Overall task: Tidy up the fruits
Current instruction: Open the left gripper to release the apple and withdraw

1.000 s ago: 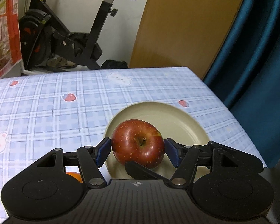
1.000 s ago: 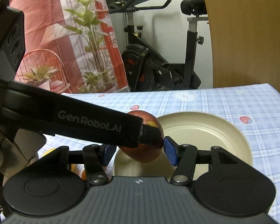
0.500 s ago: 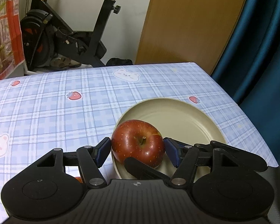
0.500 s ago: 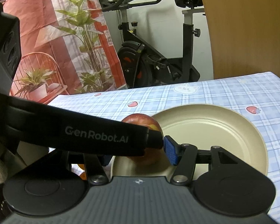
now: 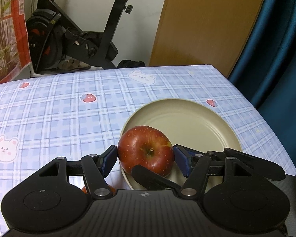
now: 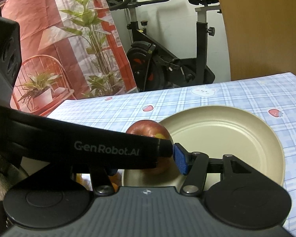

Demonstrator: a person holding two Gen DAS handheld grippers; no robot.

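Since a second ago the plate (image 5: pixel 223 122) sits higher and fuller in both views; the hands barely shift. Nearest, the left hand-held gripper (image 5: pixel 146 158) grips the apple (image 5: pixel 146 150), stem toward the camera, over the plate's near-left rim. The right hand-held gripper (image 6: pixel 148 164) is partly open just behind, apple ahead; whether it touches is hidden. Beyond lies bare plate, then table (image 5: pixel 59 118).
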